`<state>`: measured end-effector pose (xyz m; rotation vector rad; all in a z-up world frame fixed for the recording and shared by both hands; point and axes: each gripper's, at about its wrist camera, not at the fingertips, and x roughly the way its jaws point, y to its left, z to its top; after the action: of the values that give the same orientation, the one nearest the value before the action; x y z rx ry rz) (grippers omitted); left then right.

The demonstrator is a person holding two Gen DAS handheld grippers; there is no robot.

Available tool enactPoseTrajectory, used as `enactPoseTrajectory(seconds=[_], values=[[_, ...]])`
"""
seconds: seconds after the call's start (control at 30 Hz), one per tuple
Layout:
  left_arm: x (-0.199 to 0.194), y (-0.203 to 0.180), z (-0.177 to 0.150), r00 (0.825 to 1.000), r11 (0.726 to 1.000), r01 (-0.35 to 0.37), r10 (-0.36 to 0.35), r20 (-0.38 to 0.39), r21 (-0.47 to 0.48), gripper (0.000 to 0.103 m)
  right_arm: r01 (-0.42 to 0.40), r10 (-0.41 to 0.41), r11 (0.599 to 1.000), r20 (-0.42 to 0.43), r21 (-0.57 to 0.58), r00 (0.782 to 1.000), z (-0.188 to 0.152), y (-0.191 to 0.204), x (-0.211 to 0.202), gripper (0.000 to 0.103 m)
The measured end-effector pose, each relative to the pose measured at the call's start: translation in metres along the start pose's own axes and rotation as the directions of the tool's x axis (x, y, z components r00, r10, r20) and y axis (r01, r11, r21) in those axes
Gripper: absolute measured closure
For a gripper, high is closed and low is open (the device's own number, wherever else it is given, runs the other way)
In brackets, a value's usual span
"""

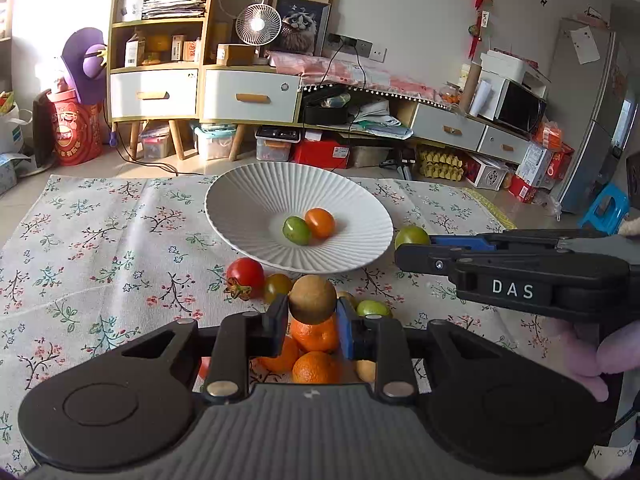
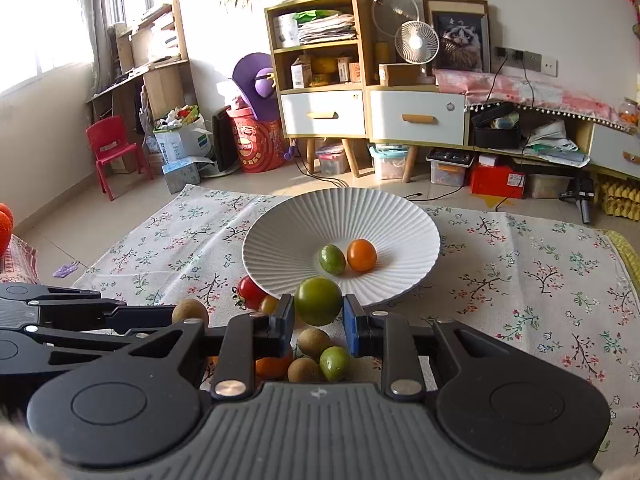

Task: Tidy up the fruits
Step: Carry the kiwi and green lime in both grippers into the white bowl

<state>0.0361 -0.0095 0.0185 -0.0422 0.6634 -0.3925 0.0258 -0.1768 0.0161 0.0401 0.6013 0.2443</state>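
A white ribbed plate [image 1: 248, 196] [image 2: 384, 216] sits on the flowered cloth and holds a small green fruit [image 1: 296, 230] [image 2: 331, 259] and a small orange fruit [image 1: 319, 222] [image 2: 361, 255]. My left gripper [image 1: 312, 312] is shut on a brown round fruit [image 1: 311, 299] [image 2: 189, 312], held above the fruit pile just short of the plate. My right gripper [image 2: 319, 314] is shut on a green tomato [image 2: 318, 300] [image 1: 411, 237] at the plate's near rim. A red tomato [image 1: 245, 275] [image 2: 250, 292] and oranges [image 1: 314, 334] lie in the pile below.
More small fruits, brown [image 2: 313, 341] and green [image 2: 334, 362], lie on the cloth [image 1: 100, 240] under the grippers. Behind the cloth stand a shelf cabinet [image 1: 160, 52], storage boxes [image 1: 276, 146] and a red child's chair [image 2: 114, 152].
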Motion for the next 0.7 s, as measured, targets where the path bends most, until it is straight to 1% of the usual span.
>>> enactPoseTrajectory(seconds=[0.13,0.27,0.43,0.6,0.7], values=[[0.01,0.009,0.018,1.0,1.0,0.011,-0.011,0.006,-0.006,0.084,-0.018,0.019,0.999,-0.008,0.039,1.0,0.008,-0.011,0.009,0.08],[0.027,0.014,0.03,1.0,1.0,0.03,-0.03,-0.006,0.003,0.084,-0.037,0.038,0.996,-0.007,0.076,0.999,0.015,-0.021,0.019,0.08],[0.054,0.019,0.038,0.999,0.999,0.037,-0.036,-0.037,0.038,0.084,-0.035,0.037,0.998,-0.025,0.055,0.999,0.02,-0.024,0.035,0.08],[0.077,0.025,0.036,0.997,0.997,0.034,-0.03,-0.074,0.063,0.084,-0.029,0.03,0.999,-0.059,0.018,0.998,0.018,-0.024,0.053,0.08],[0.086,0.025,0.035,0.996,0.996,0.042,-0.035,-0.081,0.083,0.084,-0.016,0.017,1.0,-0.076,0.005,0.997,0.016,-0.025,0.063,0.08]])
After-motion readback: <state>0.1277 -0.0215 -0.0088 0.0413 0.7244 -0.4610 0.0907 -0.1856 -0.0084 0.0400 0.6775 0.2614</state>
